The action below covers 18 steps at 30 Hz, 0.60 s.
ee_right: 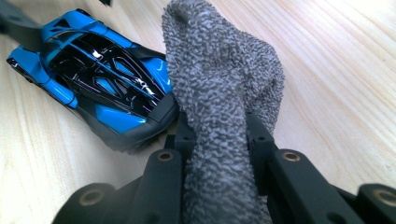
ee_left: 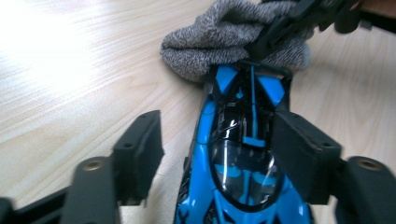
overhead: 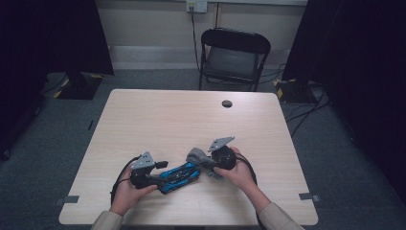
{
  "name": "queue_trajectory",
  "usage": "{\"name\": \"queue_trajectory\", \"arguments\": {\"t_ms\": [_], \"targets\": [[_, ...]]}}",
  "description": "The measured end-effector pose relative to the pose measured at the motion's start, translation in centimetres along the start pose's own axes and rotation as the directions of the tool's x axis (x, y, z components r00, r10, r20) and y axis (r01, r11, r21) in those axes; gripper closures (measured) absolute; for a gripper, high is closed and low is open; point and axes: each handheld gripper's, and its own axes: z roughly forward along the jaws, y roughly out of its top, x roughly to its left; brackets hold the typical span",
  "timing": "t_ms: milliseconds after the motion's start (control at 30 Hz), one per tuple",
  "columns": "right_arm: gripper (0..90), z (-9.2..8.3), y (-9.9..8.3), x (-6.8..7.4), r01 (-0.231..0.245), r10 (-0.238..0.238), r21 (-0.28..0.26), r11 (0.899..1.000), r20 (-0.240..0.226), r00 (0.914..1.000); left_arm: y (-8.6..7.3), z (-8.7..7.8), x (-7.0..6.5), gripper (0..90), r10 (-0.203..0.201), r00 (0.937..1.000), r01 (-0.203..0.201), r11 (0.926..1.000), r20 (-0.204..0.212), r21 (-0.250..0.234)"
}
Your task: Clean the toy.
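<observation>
Two hand-held grippers, right pinching grey cloth, left astride blue toy car

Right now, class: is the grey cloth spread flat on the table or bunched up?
Bunched up. The grey cloth stands in a thick crumpled wad, pinched between the right gripper's jaws, its end against the blue toy car.

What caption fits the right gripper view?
Right gripper pinching a grey cloth beside a blue toy car on the wooden table.
</observation>
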Motion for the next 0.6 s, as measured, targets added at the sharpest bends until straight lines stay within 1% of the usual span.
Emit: {"name": "queue_trajectory", "arguments": {"t_ms": [67, 133, 167, 200, 233, 300, 333, 367, 400, 433, 500, 533, 600], "targets": [[72.7, -0.1, -0.1, -0.1, -0.004, 0.004, -0.002, 1.000, 0.004, 1.0000, 0.1, -0.5, -0.4, 25.1, 0.014, 0.9999, -0.014, 0.9998, 0.003, 0.012], [72.5, -0.2, -0.2, -0.1, -0.008, 0.008, -0.004, 1.000, 0.007, 0.9999, 0.0, -1.1, -0.9, 21.9, 0.033, 0.9995, -0.033, 0.9991, -0.004, 0.027], [72.4, -0.3, -0.2, -0.2, -0.008, 0.008, -0.003, 1.000, 0.010, 0.9999, -0.3, -1.4, -1.1, 19.6, 0.031, 0.9994, -0.031, 0.9987, -0.012, 0.042], [72.4, -0.3, -0.2, -0.2, -0.015, 0.015, -0.005, 1.000, 0.009, 0.9998, -0.6, -1.5, -1.2, 18.8, 0.033, 0.9994, -0.032, 0.9982, -0.014, 0.051], [72.4, -0.3, -0.2, -0.3, -0.016, 0.016, -0.008, 1.000, 0.009, 0.9998, -1.0, -1.6, -1.3, 18.3, 0.035, 0.9993, -0.034, 0.9970, -0.016, 0.069], [72.3, -0.3, -0.2, -0.2, -0.017, 0.017, -0.005, 1.000, 0.015, 0.9998, -1.5, -1.7, -1.3, 18.9, 0.041, 0.9988, -0.038, 0.9955, -0.028, 0.087], [72.3, -0.3, -0.1, -0.2, -0.016, 0.016, -0.006, 1.000, 0.017, 0.9997, -1.8, -1.7, -1.2, 18.8, 0.036, 0.9989, -0.033, 0.9949, -0.031, 0.095], [72.3, -0.3, -0.1, -0.1, -0.014, 0.014, -0.005, 1.000, 0.019, 0.9997, -2.0, -1.7, -1.2, 18.6, 0.045, 0.9984, -0.042, 0.9942, -0.035, 0.099], [72.4, -0.3, -0.1, -0.1, -0.012, 0.012, -0.004, 1.000, 0.019, 0.9998, -2.0, -1.5, -1.2, 18.8, 0.036, 0.9988, -0.032, 0.9927, -0.033, 0.116], [72.3, -0.3, -0.1, -0.1, -0.014, 0.014, -0.004, 1.000, 0.019, 0.9997, -2.0, -1.4, -1.3, 18.8, 0.039, 0.9986, -0.034, 0.9916, -0.036, 0.125], [72.2, -0.3, -0.1, -0.2, -0.015, 0.016, -0.006, 1.000, 0.023, 0.9996, -1.9, -1.1, -1.4, 19.0, 0.037, 0.9989, -0.032, 0.9910, -0.029, 0.130], [72.2, -0.3, -0.1, -0.2, -0.016, 0.016, -0.007, 1.000, 0.023, 0.9996, -1.8, -0.9, -1.4, 19.0, 0.040, 0.9985, -0.034, 0.9883, -0.038, 0.148], [72.1, -0.4, -0.1, -0.4, -0.019, 0.019, -0.010, 1.000, 0.028, 0.9994, -1.7, -0.8, -1.4, 21.3, 0.034, 0.9983, -0.027, 0.9890, -0.046, 0.145]]}}
